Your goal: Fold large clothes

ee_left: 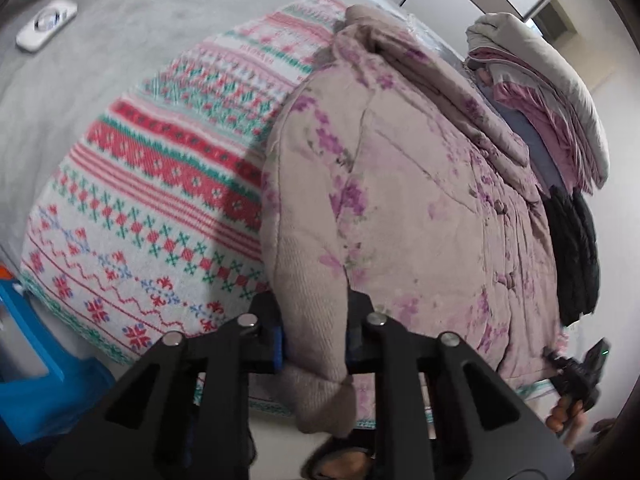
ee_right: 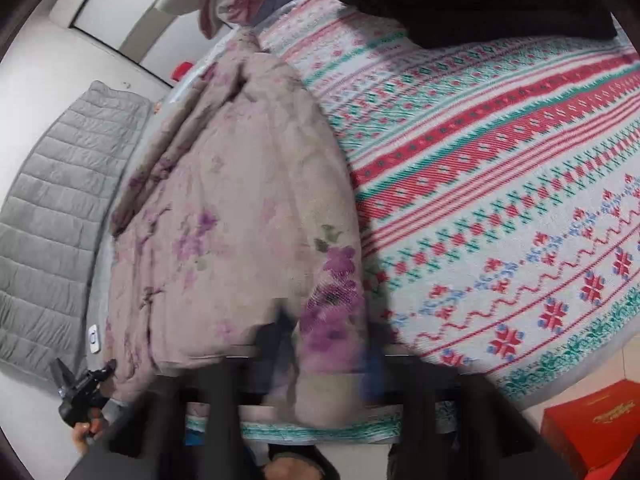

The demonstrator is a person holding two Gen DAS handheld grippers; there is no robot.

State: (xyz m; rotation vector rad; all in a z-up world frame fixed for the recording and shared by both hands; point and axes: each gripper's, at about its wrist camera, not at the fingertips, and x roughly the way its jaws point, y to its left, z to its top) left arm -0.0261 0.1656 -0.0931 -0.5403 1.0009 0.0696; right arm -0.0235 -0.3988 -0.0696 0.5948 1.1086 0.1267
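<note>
Left tongs (ee_left: 314,336) pinched tight on the ribbed cuff (ee_left: 316,312) of the flowery coat (ee_left: 400,184). Right tongs (ee_right: 326,344) blurry, likely clamped on the hem. Coat flat on the patterned bed (ee_left: 160,184). Keep both grips firm, lift together, fold evenly.

Patterned bedspread (ee_right: 500,184); pale floor (ee_right: 52,64); grey quilted mat (ee_right: 60,200).

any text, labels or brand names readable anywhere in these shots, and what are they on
None can be read.
Red box: gold print on its top, too blurred to read.
Patterned blanket: a faint reddish row in the weave that may be letters, too small to tell.
White remote: a round dial, no legible marking.
</note>
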